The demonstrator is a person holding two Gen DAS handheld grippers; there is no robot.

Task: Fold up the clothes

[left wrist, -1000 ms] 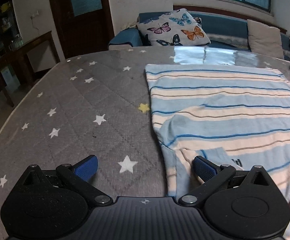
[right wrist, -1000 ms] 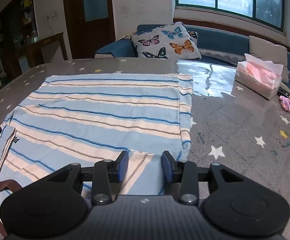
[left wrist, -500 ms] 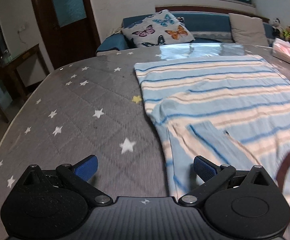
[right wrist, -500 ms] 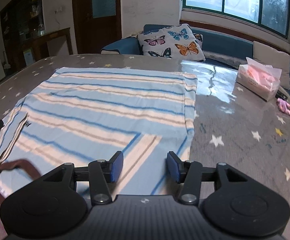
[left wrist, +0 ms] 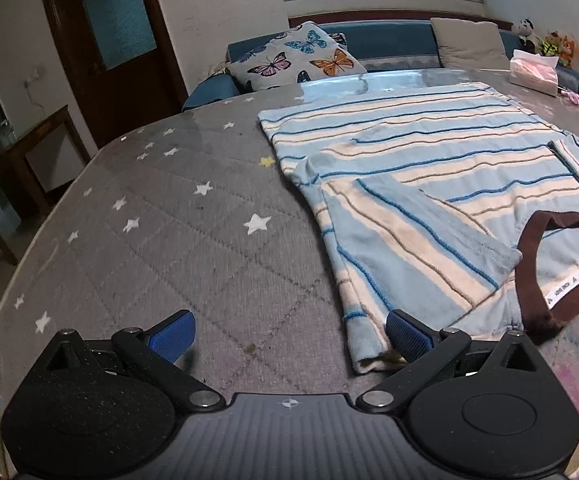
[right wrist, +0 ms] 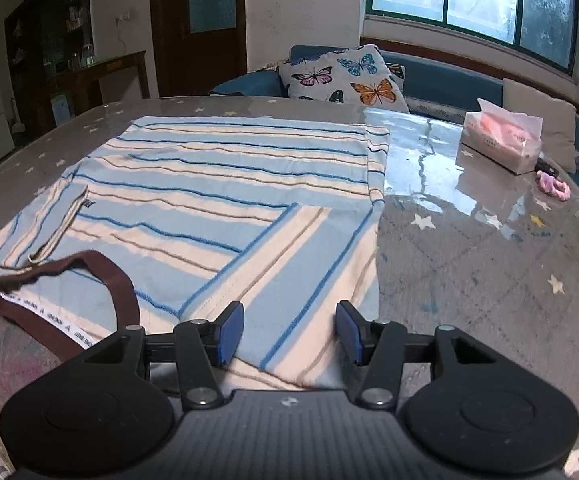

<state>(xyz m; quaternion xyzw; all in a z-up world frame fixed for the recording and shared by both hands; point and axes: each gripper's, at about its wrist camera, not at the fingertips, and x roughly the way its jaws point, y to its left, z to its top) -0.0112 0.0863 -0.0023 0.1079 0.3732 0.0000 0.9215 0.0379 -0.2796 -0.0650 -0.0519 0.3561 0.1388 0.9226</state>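
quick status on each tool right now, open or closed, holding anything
Left tool: open wide, holding nothing, beside the striped shirt.
Right tool: open, jaws just widened, holding nothing, shirt below.

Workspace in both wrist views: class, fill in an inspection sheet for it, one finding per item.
Surface: grey star-print table cover, glossy at the far edge.
Job's things: striped shirt lies flat, both sleeves folded inward, brown collar at the near edge.
Clutter: tissue pack and pink hair tie, beyond the shirt on the right gripper's side.
Grippers: left gripper open wide beside the shirt's shoulder; right gripper open over the folded sleeve, having just widened; nothing gripped.
Cables: nothing seen.
Surroundings: blue sofa, butterfly cushion, window, dark door.
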